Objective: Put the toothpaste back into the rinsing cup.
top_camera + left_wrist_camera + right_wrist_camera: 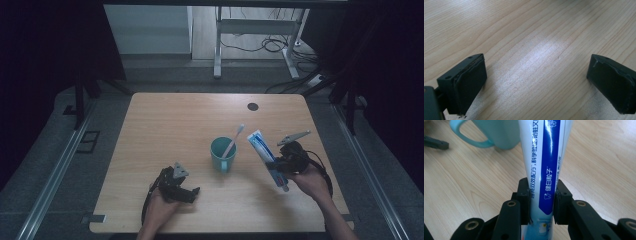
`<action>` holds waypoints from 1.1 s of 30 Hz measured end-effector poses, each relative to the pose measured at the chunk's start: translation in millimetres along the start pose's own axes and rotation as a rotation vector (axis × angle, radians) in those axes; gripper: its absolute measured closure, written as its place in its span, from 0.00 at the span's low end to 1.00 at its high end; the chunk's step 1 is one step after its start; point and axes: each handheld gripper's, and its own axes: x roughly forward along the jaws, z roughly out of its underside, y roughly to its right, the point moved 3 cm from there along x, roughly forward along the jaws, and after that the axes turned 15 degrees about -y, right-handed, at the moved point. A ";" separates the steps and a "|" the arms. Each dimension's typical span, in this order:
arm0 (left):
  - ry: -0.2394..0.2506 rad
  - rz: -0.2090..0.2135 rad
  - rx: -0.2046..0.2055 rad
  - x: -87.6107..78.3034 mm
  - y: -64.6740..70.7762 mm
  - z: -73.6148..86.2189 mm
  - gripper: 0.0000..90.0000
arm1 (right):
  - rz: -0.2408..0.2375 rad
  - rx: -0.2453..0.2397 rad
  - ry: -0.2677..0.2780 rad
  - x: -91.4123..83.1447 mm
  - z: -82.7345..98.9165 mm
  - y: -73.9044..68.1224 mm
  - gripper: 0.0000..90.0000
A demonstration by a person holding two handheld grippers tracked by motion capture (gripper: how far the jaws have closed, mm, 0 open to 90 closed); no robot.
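**Toothpaste tube clamped at right, left jaws wide over bare wood**

From the high view, the left gripper [194,192] lies low at the near left of the wooden table [165,125], the hand behind it. The left gripper view adds what that angle hides: its two black pads [470,80] stand far apart with nothing but wood grain between them.

At the table's middle stands a teal mug [222,154] with a white toothbrush [234,140] leaning out of it; its handle shows close up in the right gripper view [467,137].

Just right of the mug, the right gripper [278,167] holds a blue-and-white toothpaste tube [267,157] slanting up toward the far left. The right gripper view shows the pads pressed on both sides of the tube [544,165], near its cap end, with printed lettering legible.
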 end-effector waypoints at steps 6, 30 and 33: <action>0.000 -0.001 0.002 0.0 -0.2 -0.1 0.03 | -0.002 -0.018 0.064 -2.9 -1.2 -4.7 0.79; -0.001 -0.001 0.002 -0.1 -0.2 0.0 0.03 | -0.016 -0.066 0.292 -20.2 -21.0 -26.9 0.79; -0.001 -0.001 0.002 -0.1 -0.2 0.0 0.03 | -0.025 -0.072 0.307 -22.4 -25.3 -29.4 0.79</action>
